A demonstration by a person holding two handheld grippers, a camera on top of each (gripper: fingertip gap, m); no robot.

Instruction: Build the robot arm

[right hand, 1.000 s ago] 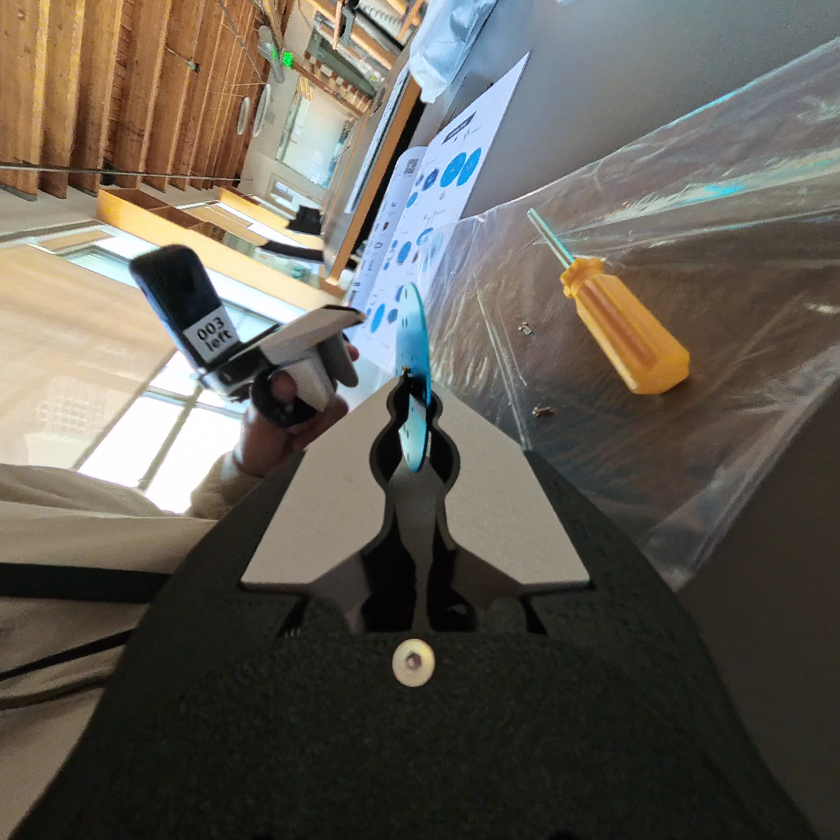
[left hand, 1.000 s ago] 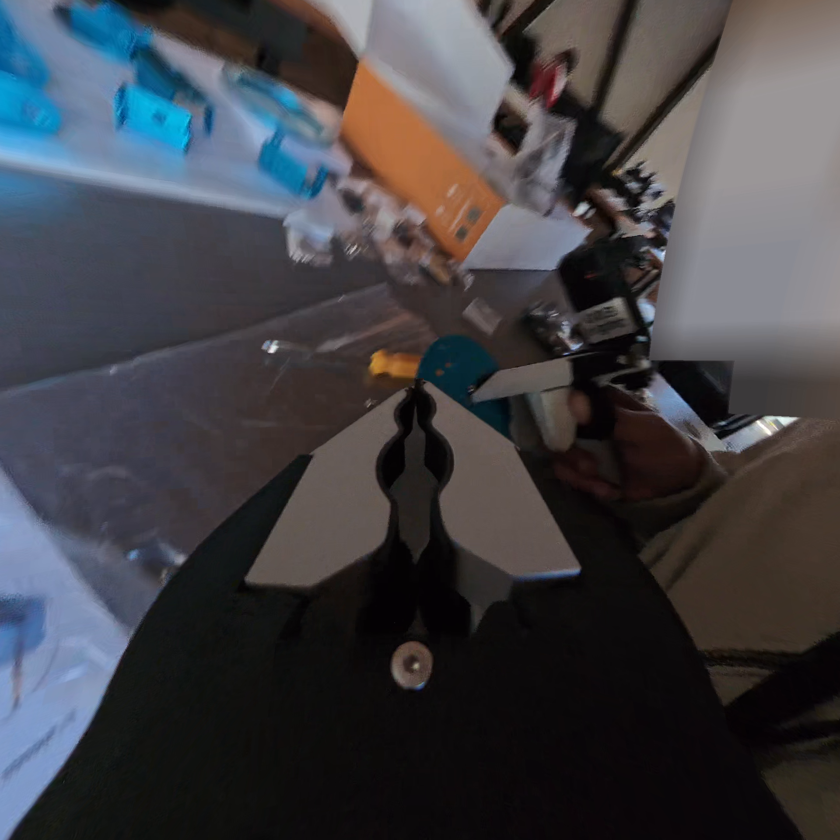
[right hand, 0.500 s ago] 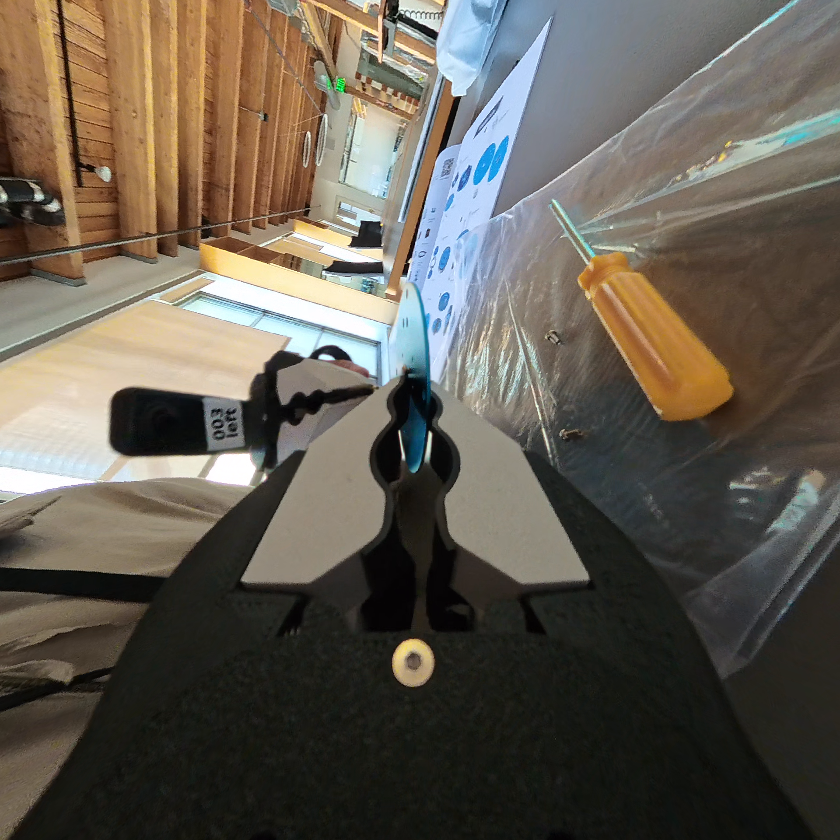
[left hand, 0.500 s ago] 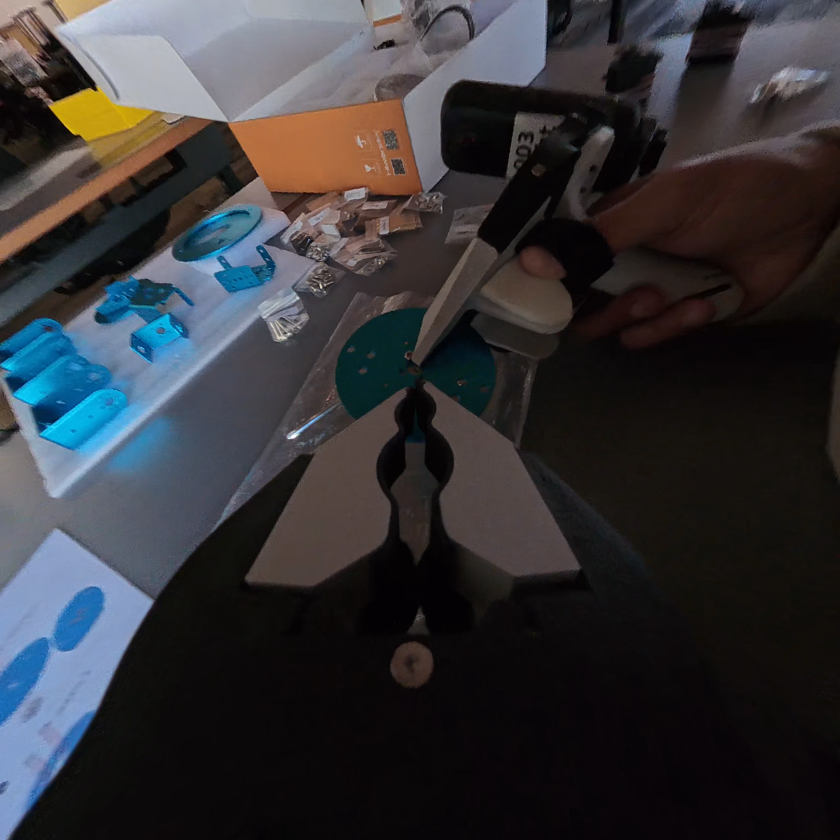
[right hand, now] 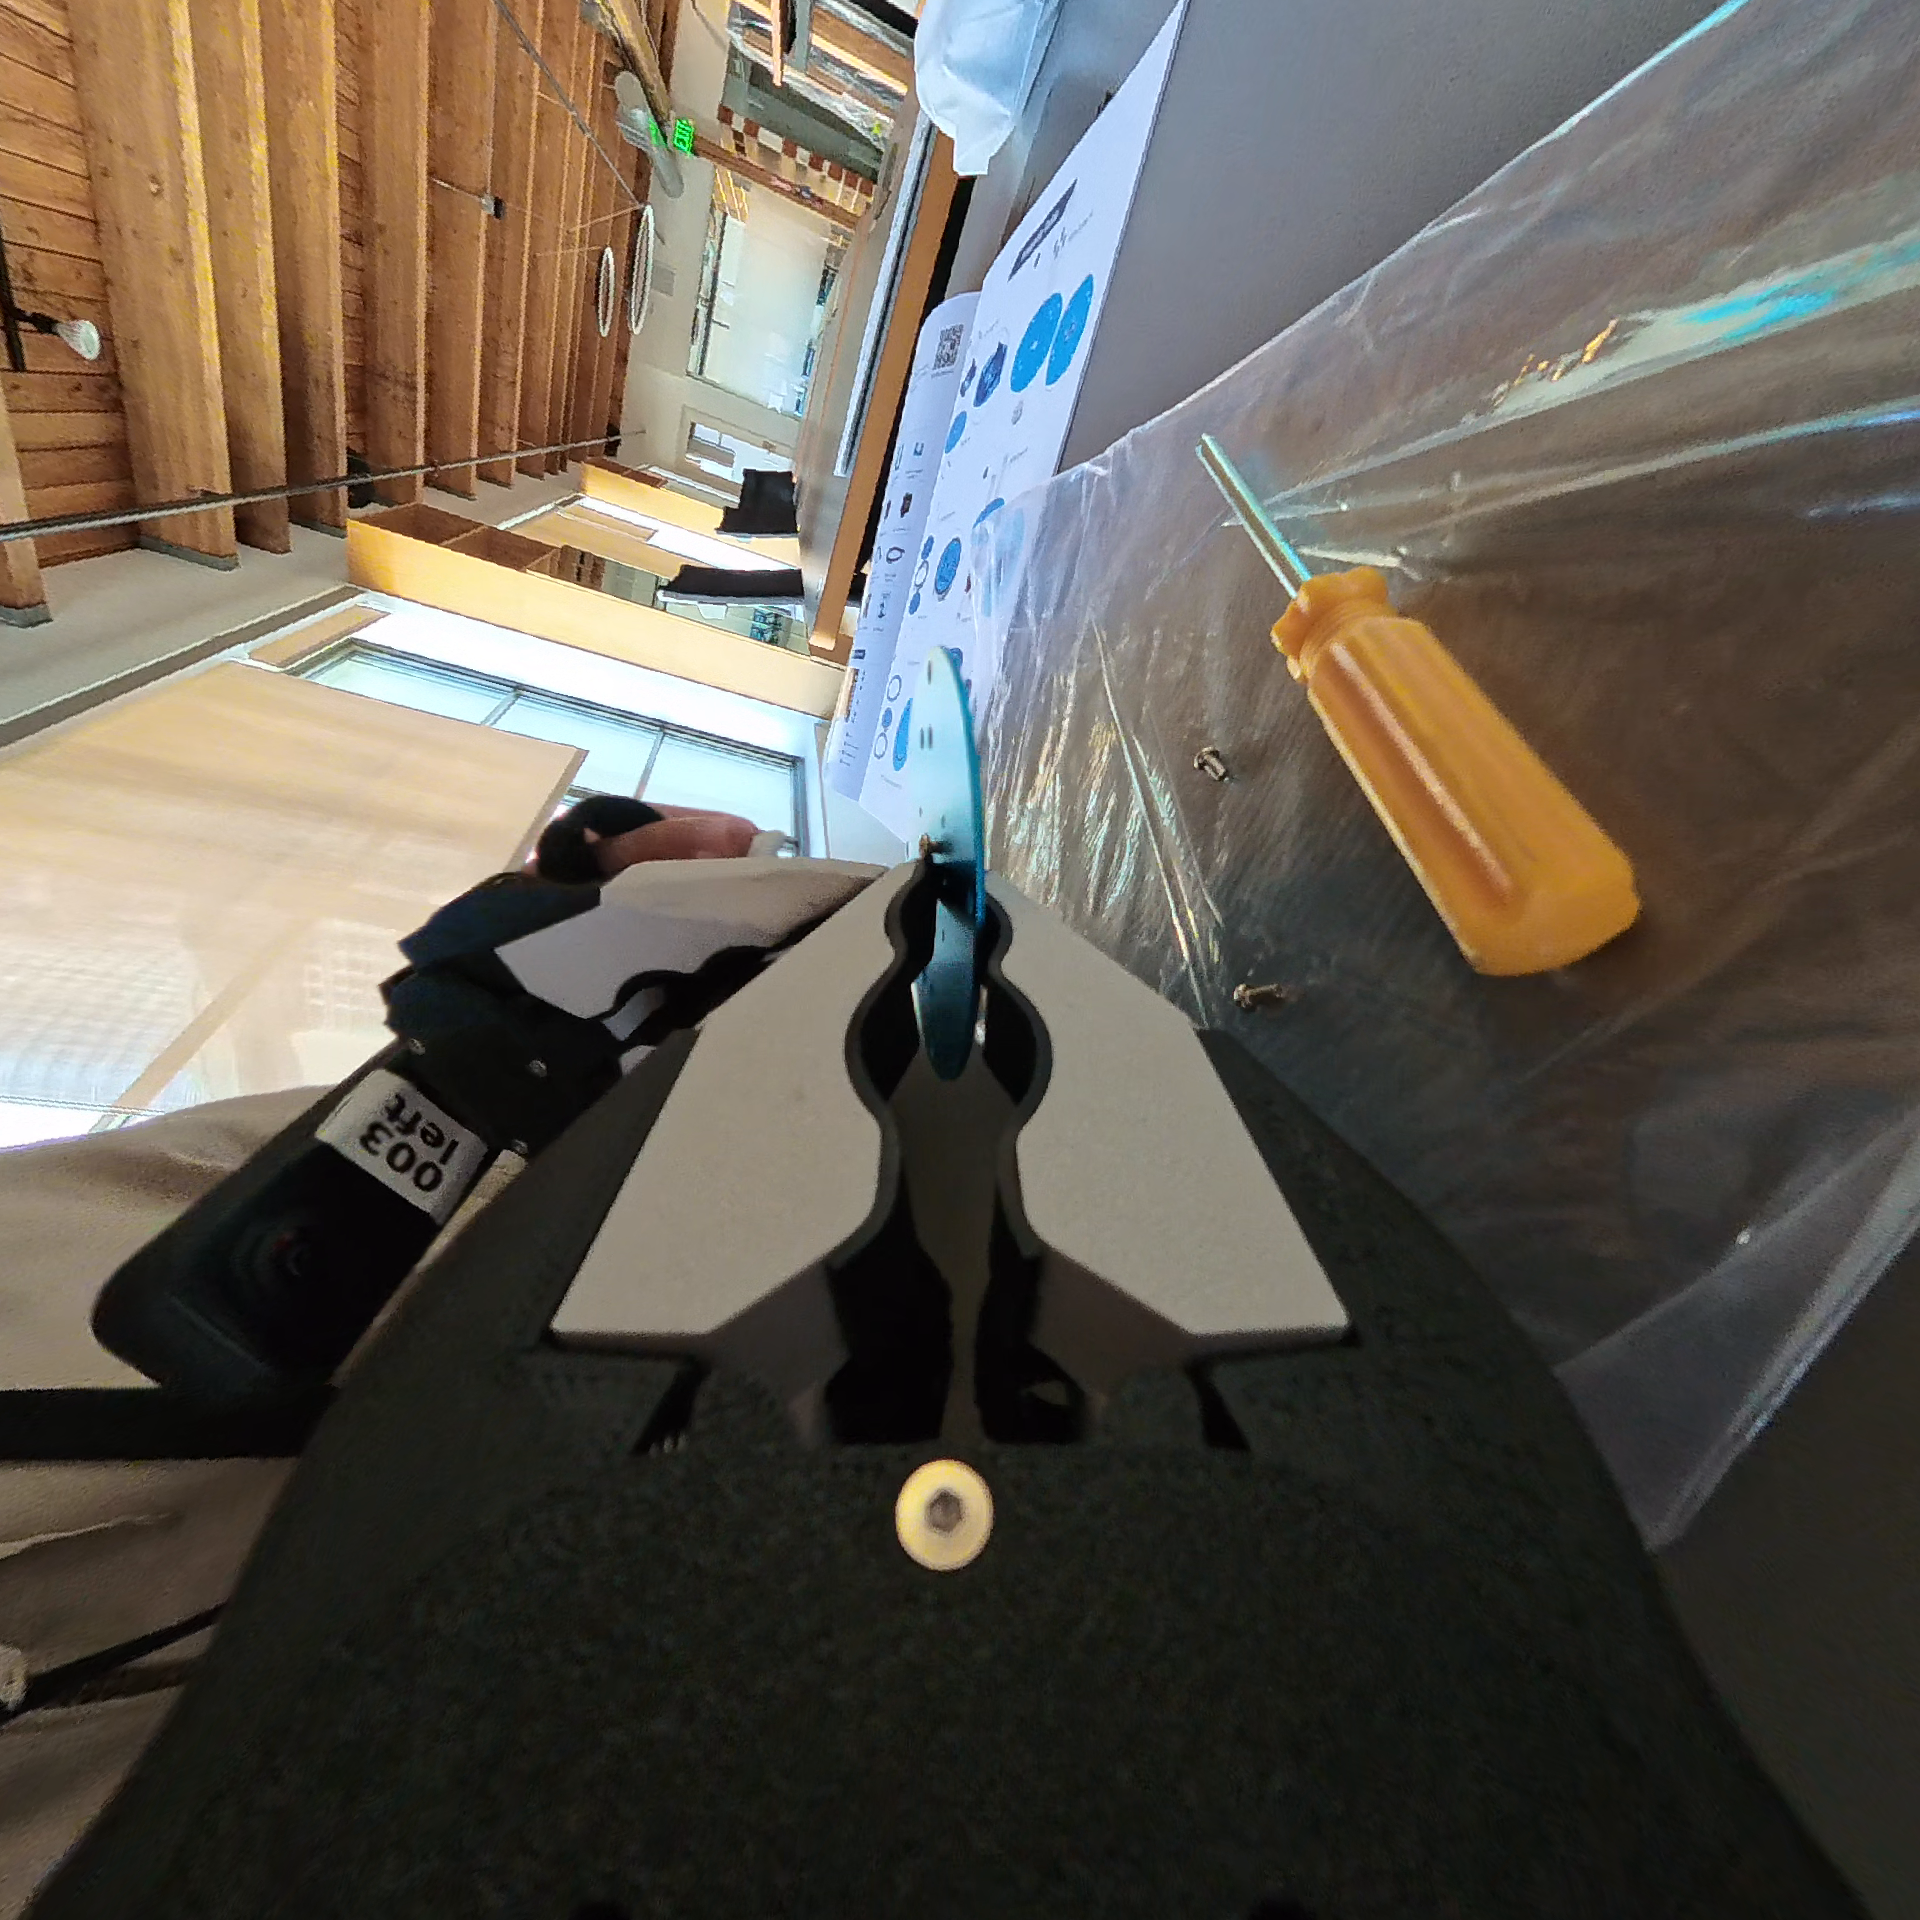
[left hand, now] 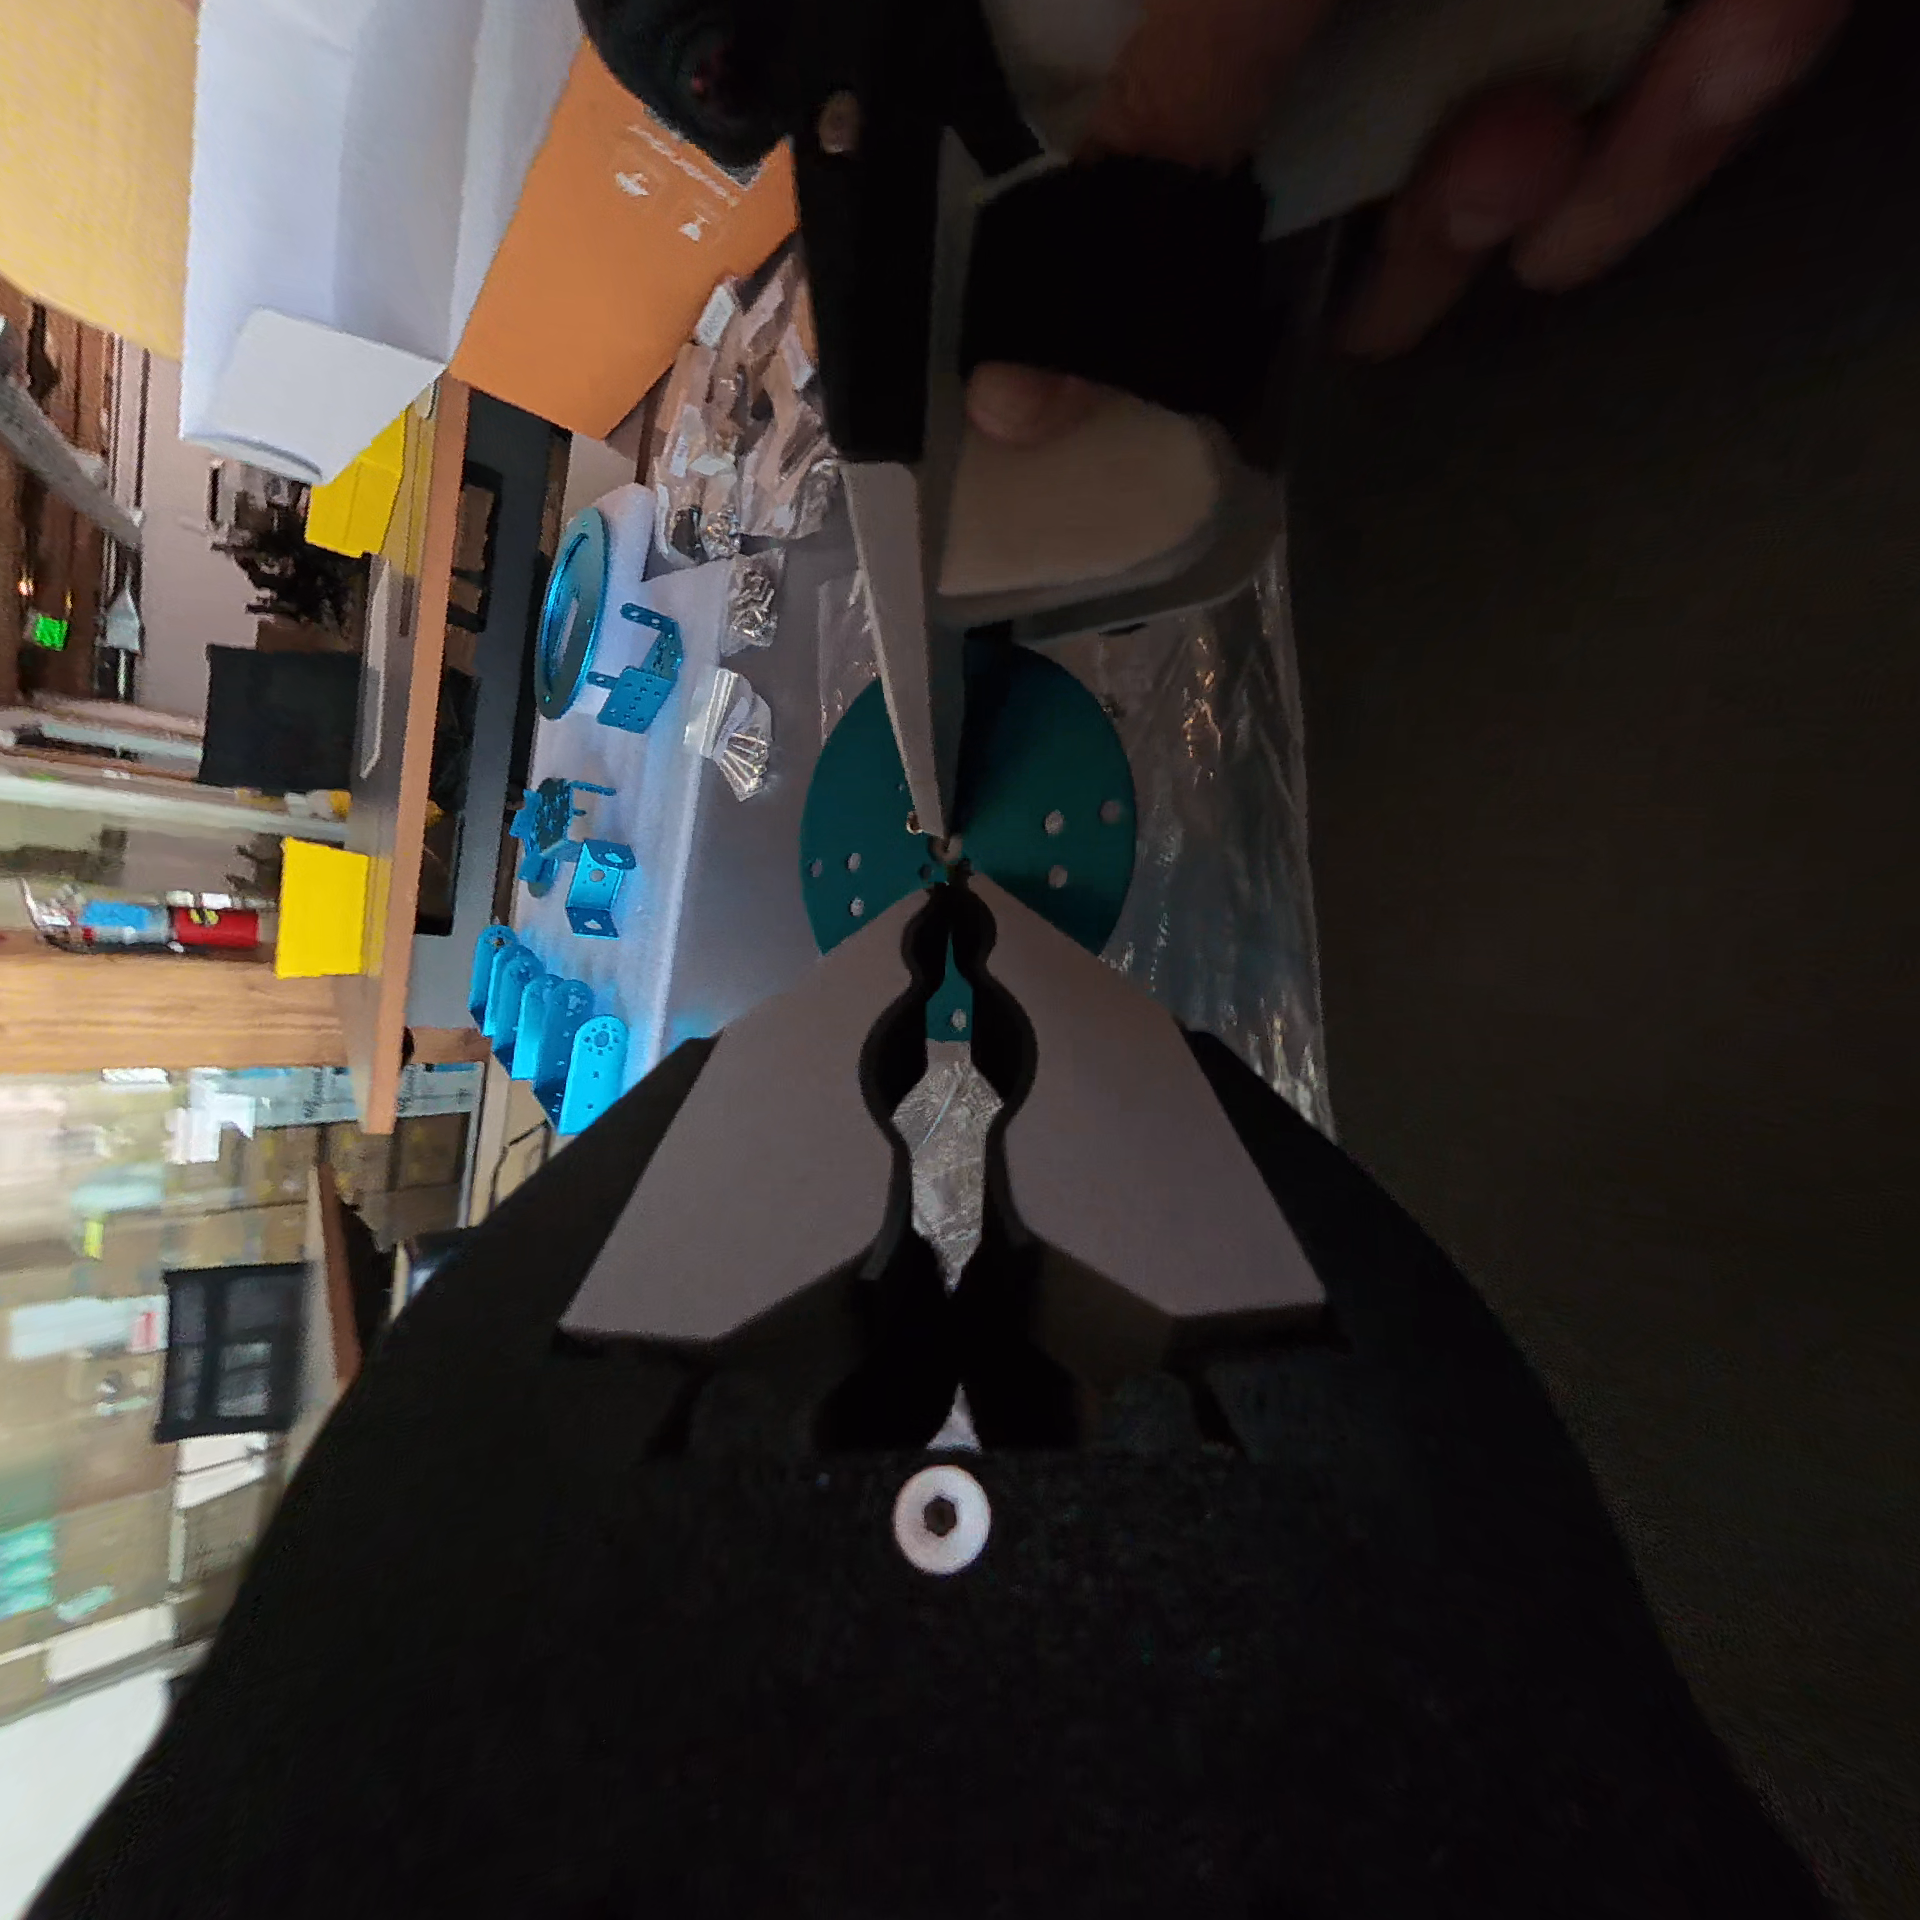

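Observation:
My right gripper point(right hand: 940, 883) is shut on a round blue disc point(right hand: 951, 748) with several holes and holds it on edge above a clear plastic sheet point(right hand: 1558, 416). In the left wrist view the disc point(left hand: 1049, 769) faces me, with the right gripper's fingers point(left hand: 904, 675) clamped on it from above. My left gripper point(left hand: 951, 891) is shut, its tips at the disc's centre hole. A small screw point(left hand: 940, 847) sits between the tips and the disc. The screw point(right hand: 928, 845) also shows at the disc's face in the right wrist view, where the left gripper's finger point(right hand: 727, 904) comes in from the left.
A yellow screwdriver point(right hand: 1444, 769) and two loose screws point(right hand: 1208, 762) lie on the plastic sheet. A printed instruction sheet point(right hand: 997, 416) lies beyond. Blue brackets point(left hand: 551, 1029), a blue ring point(left hand: 569, 613), bags of screws point(left hand: 738, 727) and an orange box point(left hand: 623, 260) stand farther off. Both grippers' tips are close together, under 4 cm apart. About 8 cm separates my right fingertips from the yellow screwdriver point(right hand: 1444, 769).
My left gripper has swung round and moved in, so its tips now meet the centre of the disc. My right gripper has kept hold of the disc and barely moved.

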